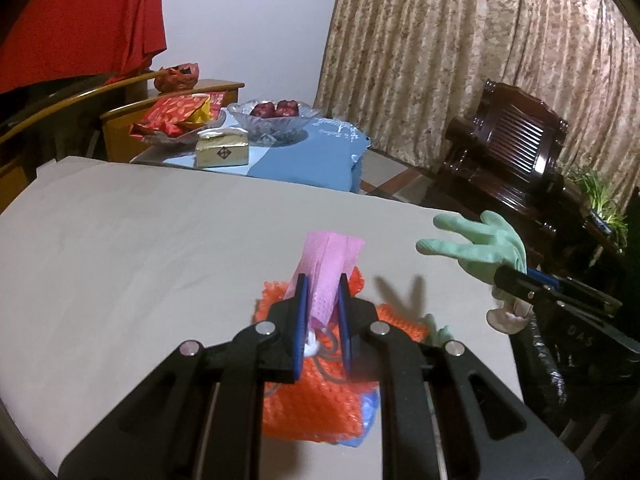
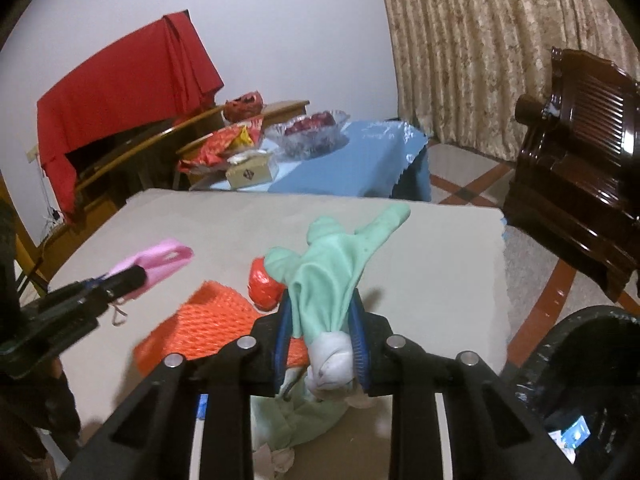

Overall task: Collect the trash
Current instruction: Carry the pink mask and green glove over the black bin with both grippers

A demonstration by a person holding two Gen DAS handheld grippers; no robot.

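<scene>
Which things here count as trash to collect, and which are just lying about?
Job: pink face mask, green glove, orange netting, red wrapper, black-lined bin.
Lying about: tissue box, fruit bowl, snack packets.

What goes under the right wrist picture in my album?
Right hand-held gripper lifting a green glove above the table.

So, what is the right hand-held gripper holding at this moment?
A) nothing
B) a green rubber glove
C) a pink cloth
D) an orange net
B: the right hand-held gripper is closed on the green rubber glove, lifted off the table; the pink cloth is in the left hand-held gripper, and the orange net lies on the table.
</scene>
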